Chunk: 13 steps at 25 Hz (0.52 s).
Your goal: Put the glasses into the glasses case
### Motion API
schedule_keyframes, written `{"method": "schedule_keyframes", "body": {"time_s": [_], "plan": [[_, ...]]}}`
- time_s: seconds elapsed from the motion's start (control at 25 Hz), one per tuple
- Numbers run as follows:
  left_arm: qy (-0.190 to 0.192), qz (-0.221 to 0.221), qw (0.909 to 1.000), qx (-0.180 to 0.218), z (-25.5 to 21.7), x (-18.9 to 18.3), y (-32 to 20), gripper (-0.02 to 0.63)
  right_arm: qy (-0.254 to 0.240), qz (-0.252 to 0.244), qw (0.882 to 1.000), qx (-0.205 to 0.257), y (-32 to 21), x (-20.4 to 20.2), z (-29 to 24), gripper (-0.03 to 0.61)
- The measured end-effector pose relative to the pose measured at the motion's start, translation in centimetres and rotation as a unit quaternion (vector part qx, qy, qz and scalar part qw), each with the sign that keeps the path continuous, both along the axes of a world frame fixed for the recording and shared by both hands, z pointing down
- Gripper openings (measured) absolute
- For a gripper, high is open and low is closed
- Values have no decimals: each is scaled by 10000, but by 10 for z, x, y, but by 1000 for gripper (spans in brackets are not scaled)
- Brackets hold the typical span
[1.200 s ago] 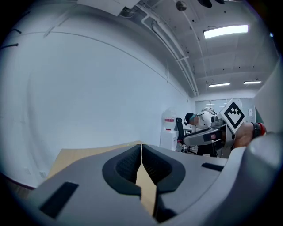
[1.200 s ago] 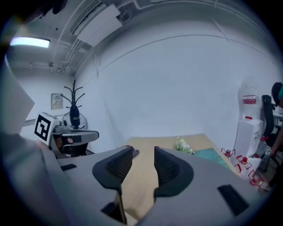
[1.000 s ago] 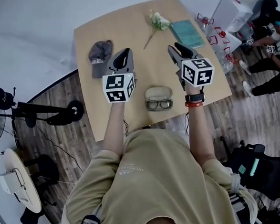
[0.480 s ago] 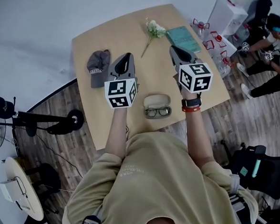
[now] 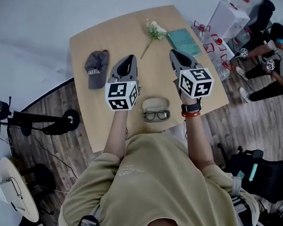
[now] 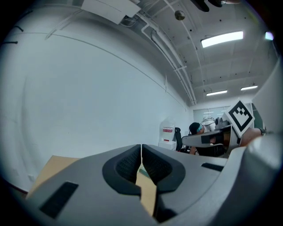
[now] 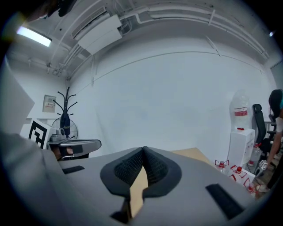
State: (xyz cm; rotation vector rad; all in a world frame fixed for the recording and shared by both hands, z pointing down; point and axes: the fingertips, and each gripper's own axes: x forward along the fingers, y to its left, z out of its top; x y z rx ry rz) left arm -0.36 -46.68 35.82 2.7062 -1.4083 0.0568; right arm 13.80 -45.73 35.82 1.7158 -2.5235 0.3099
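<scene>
Tabletop (image 5: 126, 34): pale wood, with plank floor around it.
Glasses (image 5: 156, 115): dark-framed, near the front edge between the person's arms, right against the beige glasses case (image 5: 155, 104); I cannot tell whether they lie inside it.
Left claw (image 5: 127, 59): level above the tabletop, jaws together, nothing in them.
Right claw (image 5: 174, 53): jaws pressed together, empty.
Farther back: grey cap (image 5: 96, 68), white flower (image 5: 154, 31), teal book (image 5: 184, 41).
</scene>
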Motion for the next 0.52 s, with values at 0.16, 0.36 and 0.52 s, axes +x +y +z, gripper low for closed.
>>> {"method": "schedule_keyframes", "body": {"time_s": [0.16,0.36,0.52], "plan": [[1008,59,9926,-677,0,-5,-3,28,-113,-391,9992,-34,7,-23,-2,14],[1937,227,9705,-1417,10,-11,-15,29,-240,-1189,9926,-69,26,-74,-1,14],[1514,933,9753,-1308,14,-4,-15,29,-46,-1998,9798,-42,49,-129,0,14]]}}
